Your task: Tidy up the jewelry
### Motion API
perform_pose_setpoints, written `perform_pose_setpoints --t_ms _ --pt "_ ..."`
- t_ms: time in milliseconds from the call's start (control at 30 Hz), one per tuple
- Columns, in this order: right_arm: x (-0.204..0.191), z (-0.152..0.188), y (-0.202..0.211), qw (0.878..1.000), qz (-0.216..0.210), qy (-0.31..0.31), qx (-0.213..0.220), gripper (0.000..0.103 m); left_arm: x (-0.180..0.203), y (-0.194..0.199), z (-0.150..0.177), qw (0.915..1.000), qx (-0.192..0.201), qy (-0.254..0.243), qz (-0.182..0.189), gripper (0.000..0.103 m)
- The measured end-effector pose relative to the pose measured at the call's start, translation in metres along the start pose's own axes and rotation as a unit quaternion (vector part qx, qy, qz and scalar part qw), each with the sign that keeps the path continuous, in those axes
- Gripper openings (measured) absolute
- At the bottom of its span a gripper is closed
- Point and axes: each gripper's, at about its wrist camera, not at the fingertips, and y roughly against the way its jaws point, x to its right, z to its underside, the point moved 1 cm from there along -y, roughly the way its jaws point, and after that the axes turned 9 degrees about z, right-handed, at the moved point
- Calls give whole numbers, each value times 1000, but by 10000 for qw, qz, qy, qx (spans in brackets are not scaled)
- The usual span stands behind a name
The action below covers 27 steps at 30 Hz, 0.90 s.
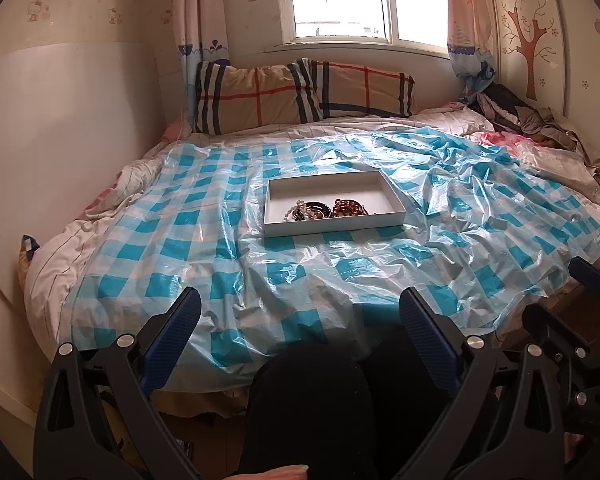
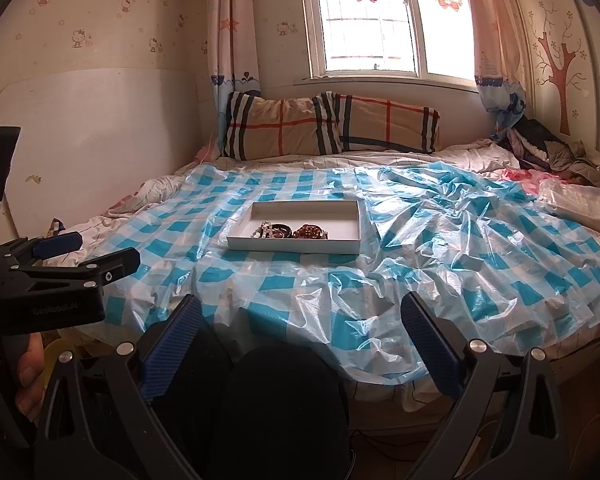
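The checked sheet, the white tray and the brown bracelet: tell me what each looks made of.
Checked sheet: thin plastic film, glossy; it crinkles sharply, glints, and looks partly see-through.
White tray: probably matte cardboard or paperboard, with thin straight walls and no shine; painted wood or plastic cannot be ruled out.
Brown bracelet: glossy amber-brown beads, perhaps resin, glass or polished wood; too small to tell.

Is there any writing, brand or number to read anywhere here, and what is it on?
"GenRobot.AI", faint and only roughly legible, embossed on the black body of the left tongs, seen in the right wrist view.
Window stickers: cartoon pictures with red bows, no readable words.
Wallpaper: cartoon cat figures only, no text.
White tray and the jewelry in it: no lettering visible.
Nothing else can be read.
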Motion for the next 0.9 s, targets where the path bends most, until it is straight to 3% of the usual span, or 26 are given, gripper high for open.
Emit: perform_pose_setpoints --t_ms 333,500,600,767,900 --pt "0 -1 0 10000 1 -1 -7 95 1 -6 3 9998 -149 18 90 95" --pt "1 4 -4 10000 4 -23 -33 96 -2 -13 6 9982 -251 237 499 95" --pt "-1 5 -6 10000 -2 -27 -8 96 -7 -10 7 9970 28 433 634 95" --pt "-7 2 -13 9998 22 -64 187 96 -5 -16 2 9996 201 117 132 95" --pt "-13 4 -14 9993 94 -68 368 96 -7 -34 7 9999 37 78 -84 95"
